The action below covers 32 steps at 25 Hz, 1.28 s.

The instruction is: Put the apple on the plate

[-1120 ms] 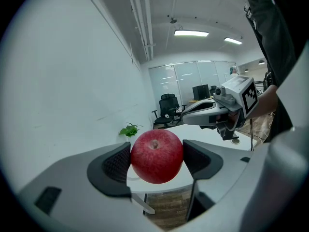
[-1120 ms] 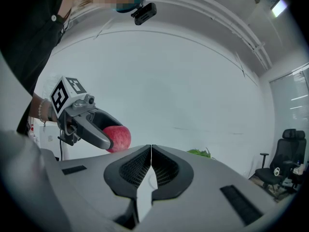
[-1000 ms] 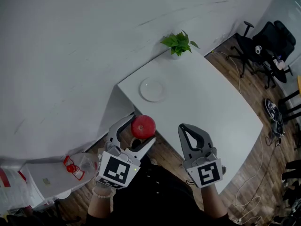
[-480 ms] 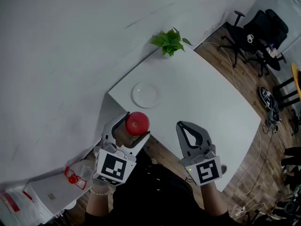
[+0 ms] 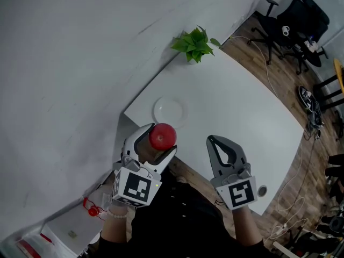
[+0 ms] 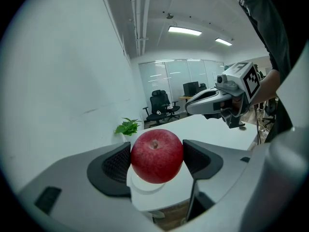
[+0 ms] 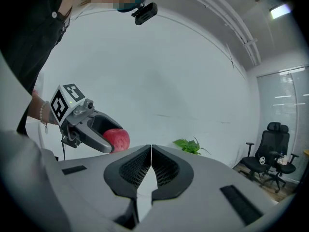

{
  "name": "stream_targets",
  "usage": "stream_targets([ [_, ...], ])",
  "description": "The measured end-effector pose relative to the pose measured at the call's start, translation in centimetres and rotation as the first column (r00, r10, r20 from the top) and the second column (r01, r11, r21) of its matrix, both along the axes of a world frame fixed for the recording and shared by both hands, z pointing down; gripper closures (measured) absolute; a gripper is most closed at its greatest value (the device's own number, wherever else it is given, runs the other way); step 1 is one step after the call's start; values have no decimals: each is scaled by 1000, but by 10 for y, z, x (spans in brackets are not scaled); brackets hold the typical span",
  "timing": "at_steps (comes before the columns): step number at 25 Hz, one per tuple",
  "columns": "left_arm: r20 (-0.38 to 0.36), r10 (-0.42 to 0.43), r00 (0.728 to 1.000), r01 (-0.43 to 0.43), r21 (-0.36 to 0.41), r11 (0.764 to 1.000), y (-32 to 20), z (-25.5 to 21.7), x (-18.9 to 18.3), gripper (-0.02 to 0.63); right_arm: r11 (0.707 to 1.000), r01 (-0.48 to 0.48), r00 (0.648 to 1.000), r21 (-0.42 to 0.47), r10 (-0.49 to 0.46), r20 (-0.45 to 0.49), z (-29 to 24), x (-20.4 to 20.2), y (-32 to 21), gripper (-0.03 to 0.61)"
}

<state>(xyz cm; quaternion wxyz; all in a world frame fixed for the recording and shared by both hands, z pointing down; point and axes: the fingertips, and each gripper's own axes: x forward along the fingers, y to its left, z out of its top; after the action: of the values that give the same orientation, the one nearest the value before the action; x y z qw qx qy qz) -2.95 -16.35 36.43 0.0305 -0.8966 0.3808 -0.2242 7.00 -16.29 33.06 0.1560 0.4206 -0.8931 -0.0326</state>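
Note:
A red apple (image 5: 162, 136) (image 6: 157, 155) sits clamped between the two pads of my left gripper (image 5: 156, 140) (image 6: 157, 159), held in the air just off the near corner of the white table (image 5: 236, 112). The small white plate (image 5: 170, 110) lies on the table near that corner, a little beyond the apple; in the left gripper view the plate (image 6: 145, 183) shows just below and behind the apple. My right gripper (image 5: 221, 147) (image 7: 151, 164) is shut and empty, hovering over the table's near edge to the right of the left one. From the right gripper view the apple (image 7: 116, 139) appears at the left.
A green potted plant (image 5: 192, 43) stands at the table's far corner by the white wall. Office chairs (image 5: 293, 20) and cables crowd the wooden floor at the right. A clear bottle with a red cap (image 5: 95, 210) lies on a low surface at the lower left.
Both grippers have stayed close together while the view shifted; the apple in the left gripper has come slightly nearer the plate and table corner. The right gripper stays shut.

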Motion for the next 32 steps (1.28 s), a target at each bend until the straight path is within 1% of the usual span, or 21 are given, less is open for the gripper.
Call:
stream_targets([
  [4, 34, 39, 999, -39, 2, 999, -17, 18, -3, 264, 1000, -25, 1000, -15, 25, 1, 6, -4, -14, 537],
  [13, 46, 86, 995, -85, -22, 996, -55, 48, -3, 264, 994, -90, 996, -64, 89, -13, 24, -3, -35, 537],
  [17, 55, 108, 993, -107, -27, 994, -70, 66, 0, 264, 989, -130, 992, -69, 129, -15, 30, 2, -45, 537],
  [24, 58, 131, 990, -126, -79, 989, -92, 101, 1, 264, 976, -192, 981, -101, 192, -16, 42, 9, -56, 537],
  [32, 66, 168, 984, -158, -133, 978, -111, 134, 3, 264, 965, -224, 975, -134, 222, -29, 52, 5, -62, 537],
])
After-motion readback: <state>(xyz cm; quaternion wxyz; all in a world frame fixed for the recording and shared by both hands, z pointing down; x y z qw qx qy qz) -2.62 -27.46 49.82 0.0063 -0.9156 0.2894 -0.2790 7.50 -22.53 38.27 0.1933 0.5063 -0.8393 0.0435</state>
